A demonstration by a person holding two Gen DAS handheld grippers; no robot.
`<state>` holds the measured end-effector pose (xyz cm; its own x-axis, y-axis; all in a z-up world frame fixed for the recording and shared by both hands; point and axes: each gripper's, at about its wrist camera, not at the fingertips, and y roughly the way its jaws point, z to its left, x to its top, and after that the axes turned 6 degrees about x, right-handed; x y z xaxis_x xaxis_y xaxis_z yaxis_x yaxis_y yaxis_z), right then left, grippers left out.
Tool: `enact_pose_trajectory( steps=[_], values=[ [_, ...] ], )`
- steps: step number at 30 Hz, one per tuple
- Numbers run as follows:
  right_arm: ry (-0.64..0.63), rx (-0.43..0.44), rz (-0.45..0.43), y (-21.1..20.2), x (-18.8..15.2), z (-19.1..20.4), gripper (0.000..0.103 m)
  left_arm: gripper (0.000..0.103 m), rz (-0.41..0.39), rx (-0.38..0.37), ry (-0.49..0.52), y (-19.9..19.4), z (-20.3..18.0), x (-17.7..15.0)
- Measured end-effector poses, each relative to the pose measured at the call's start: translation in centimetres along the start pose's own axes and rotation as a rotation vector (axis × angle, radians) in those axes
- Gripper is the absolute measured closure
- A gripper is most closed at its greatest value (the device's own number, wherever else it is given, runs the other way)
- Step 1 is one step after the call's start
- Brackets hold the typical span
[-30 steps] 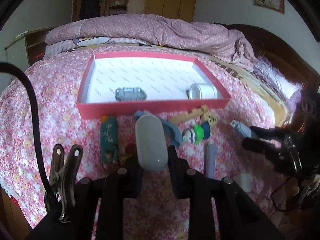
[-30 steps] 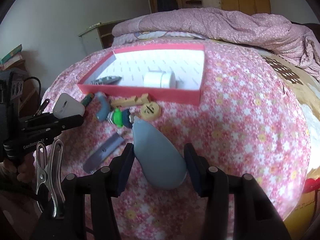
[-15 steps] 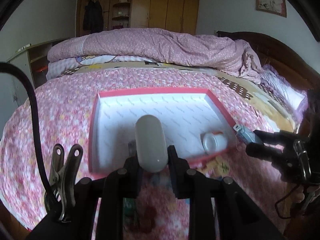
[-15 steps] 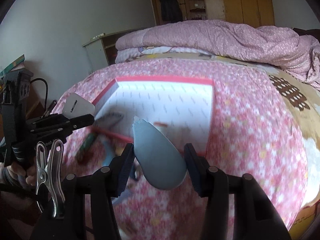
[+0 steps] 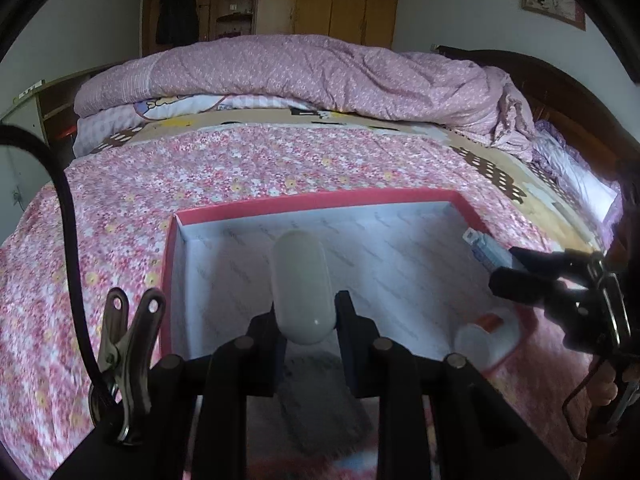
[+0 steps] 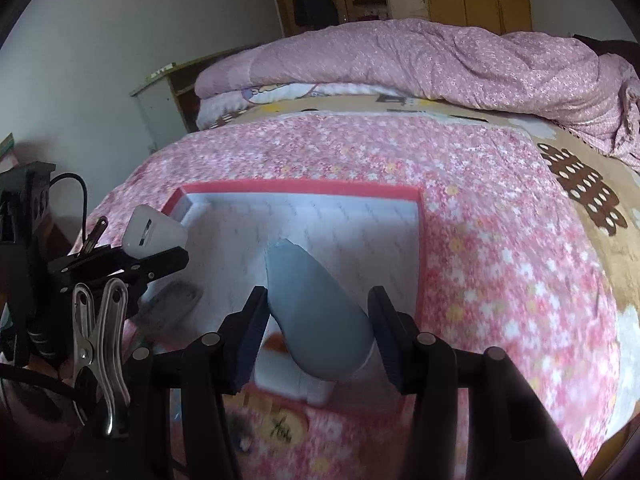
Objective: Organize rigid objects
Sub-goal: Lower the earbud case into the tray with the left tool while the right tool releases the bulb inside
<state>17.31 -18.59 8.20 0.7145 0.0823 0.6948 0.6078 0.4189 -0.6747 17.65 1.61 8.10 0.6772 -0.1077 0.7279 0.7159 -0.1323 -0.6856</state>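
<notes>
A red-rimmed box (image 5: 320,200) (image 6: 300,188) with a white inside lies on the flowered bedspread. My left gripper (image 5: 304,312) (image 6: 156,260) is shut on a white capsule-shaped case (image 5: 302,284) (image 6: 154,232) and hangs over the box's near left part. My right gripper (image 6: 318,296) (image 5: 516,268) is shut on a grey-blue teardrop-shaped piece (image 6: 316,312) (image 5: 486,248), above the box's near right side. Inside the box lie a grey block (image 5: 320,392) (image 6: 172,300) and a white jar (image 5: 484,340) (image 6: 288,376), both blurred and partly hidden by the grippers.
A yellow wooden disc (image 6: 284,424) lies on the bedspread just in front of the box. A folded pink quilt (image 5: 312,72) is heaped across the far end of the bed. A dark headboard (image 5: 560,92) stands to the right, a cabinet (image 6: 160,108) to the left.
Both grippers have moved forward with their objects, from in front of the box to over it. The loose toys before the box have dropped out of view.
</notes>
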Motion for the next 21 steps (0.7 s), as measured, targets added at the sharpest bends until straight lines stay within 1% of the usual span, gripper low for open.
enact_pose_trajectory(
  steps=[7, 11, 15, 19, 21],
  values=[
    [-0.028, -0.008, 0.024, 2.6, 1.5, -0.8, 0.051, 0.079, 0.033, 0.028, -0.020, 2.3, 0.3, 1.3],
    [-0.035, -0.016, 0.040, 3.7, 1.7, -1.6, 0.051, 0.079, 0.052, 0.051, -0.025, 3.3, 0.0, 1.7],
    [-0.050, -0.015, 0.037, 4.3, 1.8, -2.1, 0.051, 0.079, 0.063, 0.077, -0.020, 3.7, -0.7, 1.9],
    [-0.068, -0.001, 0.047, 5.2, 1.9, -2.3, 0.051, 0.079, 0.076, 0.099, -0.022, 4.3, -1.2, 1.9],
    [-0.082, 0.002, 0.063, 5.7, 1.9, -2.2, 0.051, 0.077, 0.084, 0.121, -0.037, 4.6, -1.3, 1.9]
  ],
)
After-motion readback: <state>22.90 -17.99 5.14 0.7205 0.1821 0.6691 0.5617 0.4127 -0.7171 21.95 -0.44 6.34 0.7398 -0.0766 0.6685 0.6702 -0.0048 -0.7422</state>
